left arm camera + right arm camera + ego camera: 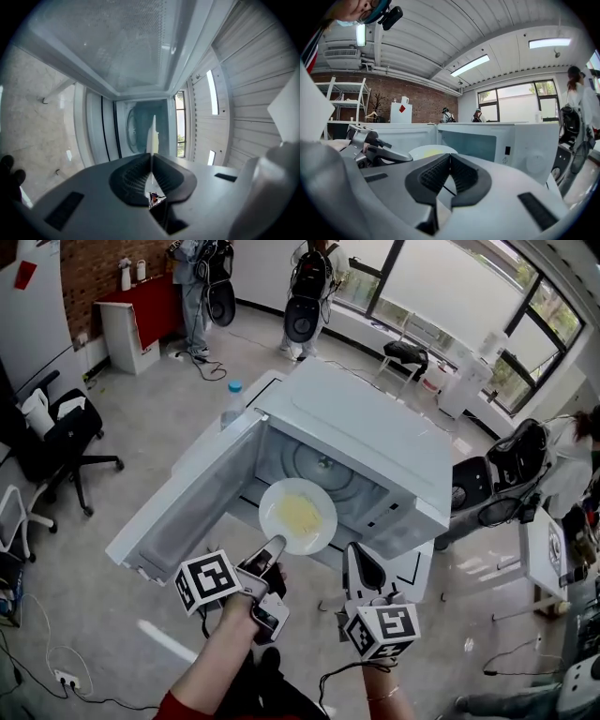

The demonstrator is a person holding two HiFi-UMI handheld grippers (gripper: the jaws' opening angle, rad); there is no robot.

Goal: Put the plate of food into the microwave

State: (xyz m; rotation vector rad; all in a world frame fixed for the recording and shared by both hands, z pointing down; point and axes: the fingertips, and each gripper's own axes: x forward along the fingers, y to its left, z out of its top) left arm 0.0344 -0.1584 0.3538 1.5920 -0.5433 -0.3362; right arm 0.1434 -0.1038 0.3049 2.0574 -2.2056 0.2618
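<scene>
A white plate (298, 515) with yellow food hangs at the mouth of the open white microwave (375, 437), above the front of its cavity floor. My left gripper (274, 545) is shut on the plate's near-left rim. In the left gripper view the plate (153, 136) shows edge-on, pinched between the gripper's (151, 157) jaws, with the glass turntable (133, 129) behind it. My right gripper (361, 563) stands just right of the plate, pointing up, shut and empty. In the right gripper view its jaws (450, 157) meet, with the plate (426, 151) behind them.
The microwave door (187, 512) stands swung out to the left. A blue-capped bottle (232, 399) stands behind the door. A black office chair (56, 442) is at the left, people (309, 287) stand at the back, and cables lie on the floor.
</scene>
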